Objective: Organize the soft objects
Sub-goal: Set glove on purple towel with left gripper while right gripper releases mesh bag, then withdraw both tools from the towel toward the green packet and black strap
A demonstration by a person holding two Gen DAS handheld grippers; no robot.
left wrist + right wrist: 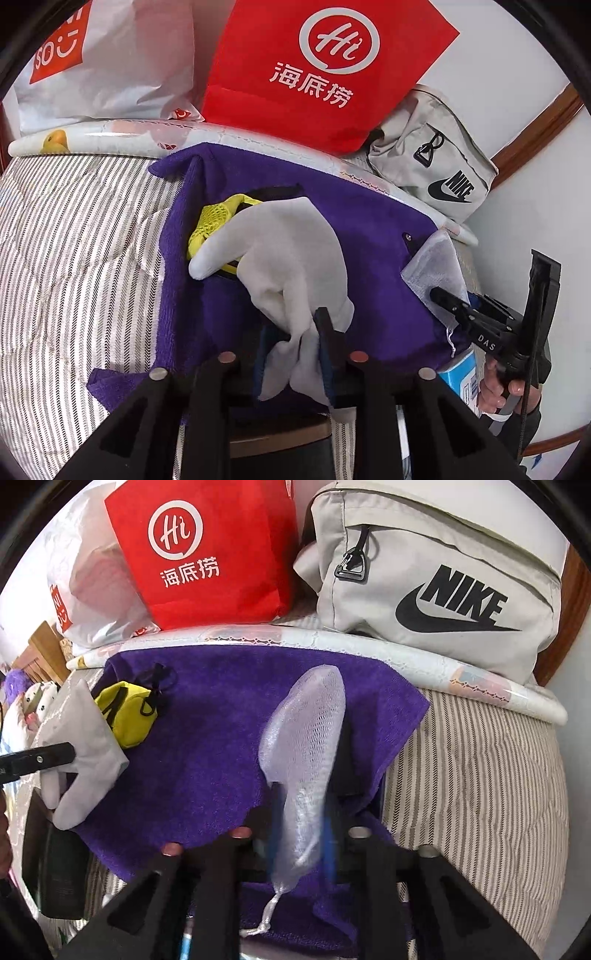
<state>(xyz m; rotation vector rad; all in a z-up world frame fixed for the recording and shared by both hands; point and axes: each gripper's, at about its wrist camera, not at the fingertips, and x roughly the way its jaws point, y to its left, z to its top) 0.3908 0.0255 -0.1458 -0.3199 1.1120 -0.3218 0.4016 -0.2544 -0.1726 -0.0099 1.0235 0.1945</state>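
**Left wrist view: two grippers, two soft catches**

The left gripper has its jaws clamped on a limp white glove over the purple towel. The right gripper pinches a floppy mesh pouch. Best to lower both gently, flat beside the yellow pouch.

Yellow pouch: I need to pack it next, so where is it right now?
The yellow pouch lies on the purple towel at its far left, beside the white cloth held by the left gripper.
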